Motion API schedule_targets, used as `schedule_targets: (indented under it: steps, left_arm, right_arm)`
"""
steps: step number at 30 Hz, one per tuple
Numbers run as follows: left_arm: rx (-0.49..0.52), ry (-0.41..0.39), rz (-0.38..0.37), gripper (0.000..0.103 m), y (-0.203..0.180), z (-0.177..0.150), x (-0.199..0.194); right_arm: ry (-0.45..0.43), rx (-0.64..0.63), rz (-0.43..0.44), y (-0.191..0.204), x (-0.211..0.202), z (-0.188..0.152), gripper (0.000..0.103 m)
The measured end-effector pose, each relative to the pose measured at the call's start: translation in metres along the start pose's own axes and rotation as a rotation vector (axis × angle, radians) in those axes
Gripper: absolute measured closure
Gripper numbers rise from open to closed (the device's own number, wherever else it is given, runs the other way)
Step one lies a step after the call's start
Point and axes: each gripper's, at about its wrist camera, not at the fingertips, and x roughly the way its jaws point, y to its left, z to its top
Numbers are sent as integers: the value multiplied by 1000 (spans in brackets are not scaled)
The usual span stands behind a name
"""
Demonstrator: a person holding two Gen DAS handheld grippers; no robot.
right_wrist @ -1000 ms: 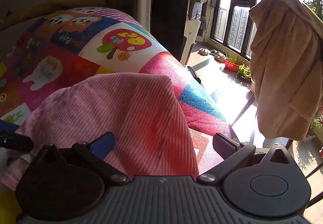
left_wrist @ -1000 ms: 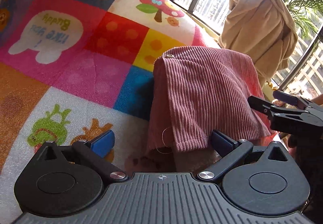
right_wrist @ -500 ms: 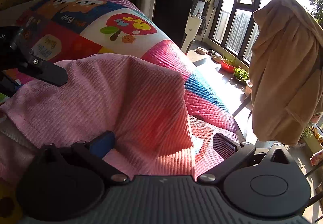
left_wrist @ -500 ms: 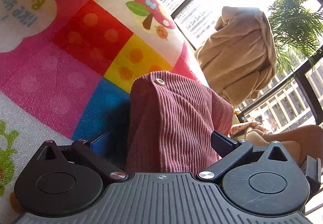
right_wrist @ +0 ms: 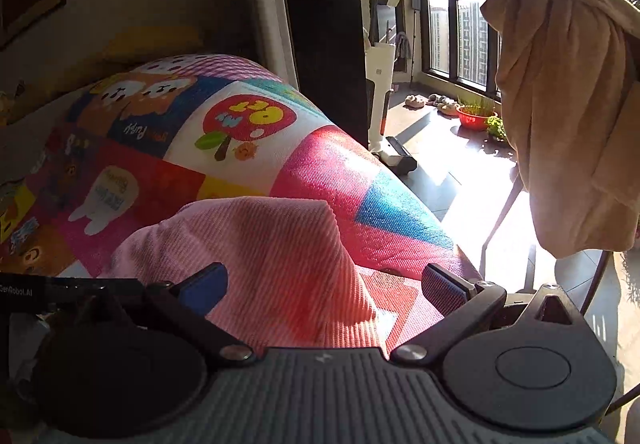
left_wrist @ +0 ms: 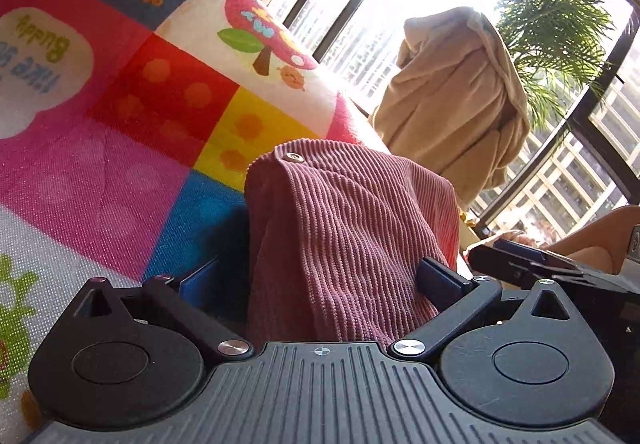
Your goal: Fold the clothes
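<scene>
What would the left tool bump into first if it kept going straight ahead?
Most likely the pink ribbed garment, which already sits between the left tool's open fingers. Beyond it lies the colourful patchwork quilt, though depth is hard to judge.

Each gripper (left_wrist: 320,282) has a ribbed grey body, two black round housings, black link arms with silver screws, and blue finger pads (right_wrist: 206,286). Small white "GenRobot.AI" text marks one black finger.
</scene>
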Motion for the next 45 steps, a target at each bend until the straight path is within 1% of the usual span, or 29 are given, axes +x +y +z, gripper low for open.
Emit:
schedule_targets:
  steps: [3,5,6,9,12,13,17,18,21,23,24,25,27,28,30,32,34,37,39,41,43,45]
  left_arm:
    - [-4,-2,-4,0,1,0,-1]
    - [-4,-4,-4,0,1,0,-1]
    - [-8,-5,-7,0,2,0,-1]
    - [-30,-9,-23,0,6,1,-2]
    - [-48,-11,-39,0,10,2,-2]
    - [-50,-11,-41,0,10,2,-2]
    - [-52,-11,-43,0,11,3,-1]
    - [-53,-11,-43,0,10,3,-1]
    - [-52,-9,-40,0,9,3,0]
    - [-33,4,-28,0,4,4,2]
    - [-37,21,-47,0,2,4,4]
    - [-44,40,-71,0,-1,4,6]
    - [-102,115,-180,0,-5,4,15]
    - [-103,135,-192,0,-10,4,20]
    - [-64,151,-159,0,-20,5,25]
    - [-60,154,-146,0,-23,8,26]
    - [-85,146,-153,0,-19,12,20]
    - [-58,111,-114,0,-16,19,-1]
    - [-27,83,-69,0,-11,23,-18]
    - [-6,53,-20,0,-1,27,-38]
    - [-1,17,33,0,14,32,-59]
    - [-18,-16,81,0,32,37,-77]
  right_arm:
    - [-9,-14,-44,5,14,21,0]
    - [30,-23,-87,12,38,26,0]
    - [58,-23,-103,15,51,26,0]
    - [159,-41,-135,22,87,13,0]
    - [177,-17,-155,20,95,2,0]
    - [170,3,-151,18,88,2,0]
    - [95,-7,-128,16,45,1,0]
    - [94,-20,-116,17,36,-2,0]
    - [150,-98,-108,25,23,-21,0]
    - [156,-199,-179,37,24,-40,0]
    - [153,-244,-212,43,24,-49,0]
    - [125,-270,-232,48,22,-53,0]
    - [95,-317,-253,57,21,-56,0]
    - [88,-337,-256,61,21,-55,0]
    - [74,-363,-254,64,22,-56,0]
    - [67,-385,-242,68,24,-54,0]
    - [59,-413,-228,74,26,-52,0]
    - [32,-480,-186,98,32,-50,0]
    - [14,-528,-161,119,39,-48,0]
    - [-4,-589,-128,148,51,-44,0]
    - [-17,-635,-86,177,61,-40,0]
    - [-28,-668,-46,205,73,-36,0]
